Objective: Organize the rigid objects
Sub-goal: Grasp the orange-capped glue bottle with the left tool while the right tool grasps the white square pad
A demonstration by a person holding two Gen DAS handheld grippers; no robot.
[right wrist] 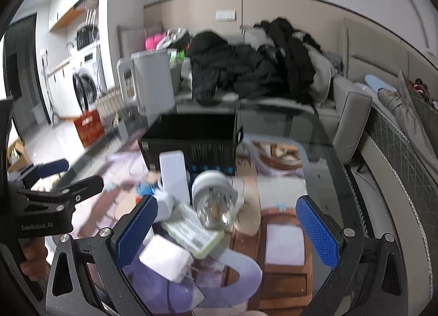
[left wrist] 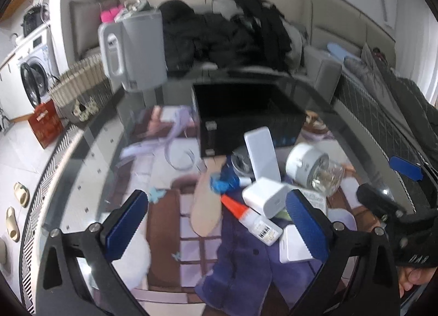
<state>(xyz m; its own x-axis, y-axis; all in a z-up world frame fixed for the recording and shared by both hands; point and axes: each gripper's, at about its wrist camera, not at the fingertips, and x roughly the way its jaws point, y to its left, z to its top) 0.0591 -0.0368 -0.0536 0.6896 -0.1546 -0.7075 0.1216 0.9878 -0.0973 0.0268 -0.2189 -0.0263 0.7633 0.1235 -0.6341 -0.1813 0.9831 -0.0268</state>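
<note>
Clutter for sorting lies on the glass desk (left wrist: 90, 157), all just in front of the black box (left wrist: 246, 116). In the left wrist view, a white power bank (left wrist: 261, 151) leans upright just before the box, with a grey-capped glass jar (left wrist: 314, 171) on its side to the right of it. Nearer than the box sit a white charger (left wrist: 264, 197), a glue tube (left wrist: 251, 217) with an orange tip, and a blue crumpled bit (left wrist: 223, 180). The left tool (left wrist: 219, 231) hangs above them, its blue pads spread wide with nothing between. The right tool (left wrist: 405, 168) shows at the right edge, far from the box. A grey kettle (left wrist: 134, 50) stands left of and behind the box.

In the right wrist view, the power bank (right wrist: 173, 176) and jar (right wrist: 215, 201) lie before the box (right wrist: 191, 141), with the charger (right wrist: 165, 202) to the left of the jar and a green-edged case (right wrist: 194, 231) and a white block (right wrist: 165, 258) nearer still. The right tool (right wrist: 227, 236) is spread wide and empty. The left tool (right wrist: 52, 171) sits left of the box.
</note>
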